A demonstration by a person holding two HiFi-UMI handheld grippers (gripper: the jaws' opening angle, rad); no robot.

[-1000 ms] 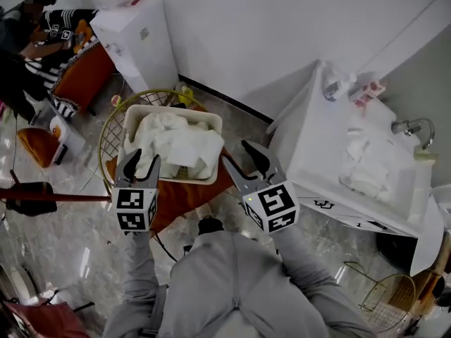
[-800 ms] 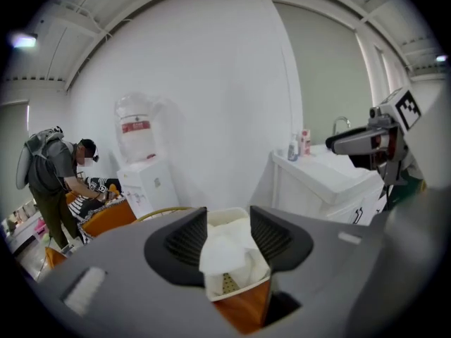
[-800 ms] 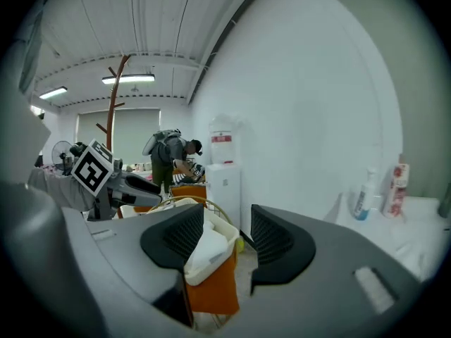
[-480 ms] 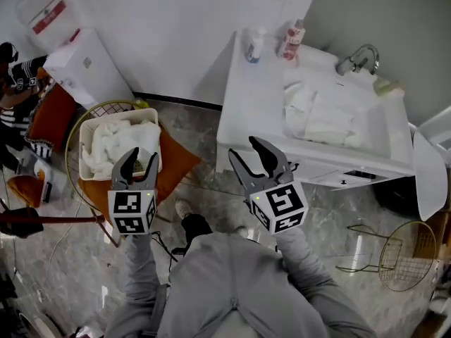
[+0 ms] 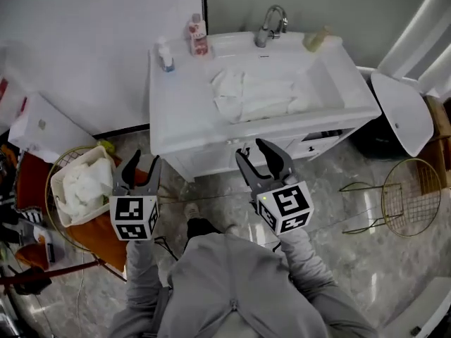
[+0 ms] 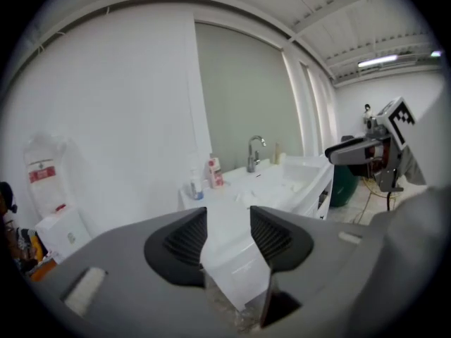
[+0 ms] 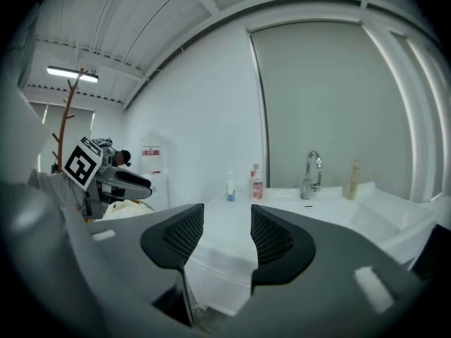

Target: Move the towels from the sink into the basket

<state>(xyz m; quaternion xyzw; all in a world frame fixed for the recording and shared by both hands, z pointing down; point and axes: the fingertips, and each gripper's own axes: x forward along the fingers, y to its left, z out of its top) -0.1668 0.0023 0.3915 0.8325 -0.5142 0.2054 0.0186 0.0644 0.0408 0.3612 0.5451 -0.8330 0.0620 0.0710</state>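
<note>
Head view: crumpled white towels (image 5: 250,98) lie heaped in the sink (image 5: 330,83) below the faucet (image 5: 271,23). More white cloth fills the basket (image 5: 55,204) on the floor at far left. The left tool (image 5: 145,158) and right tool (image 5: 251,148) hang just short of the sink's front, jaws spread and empty, apart from the towels. Left gripper view: jaws parted, nothing between them, the sink ahead. Right gripper view: jaws likewise parted and empty, the faucet beyond.
</note>
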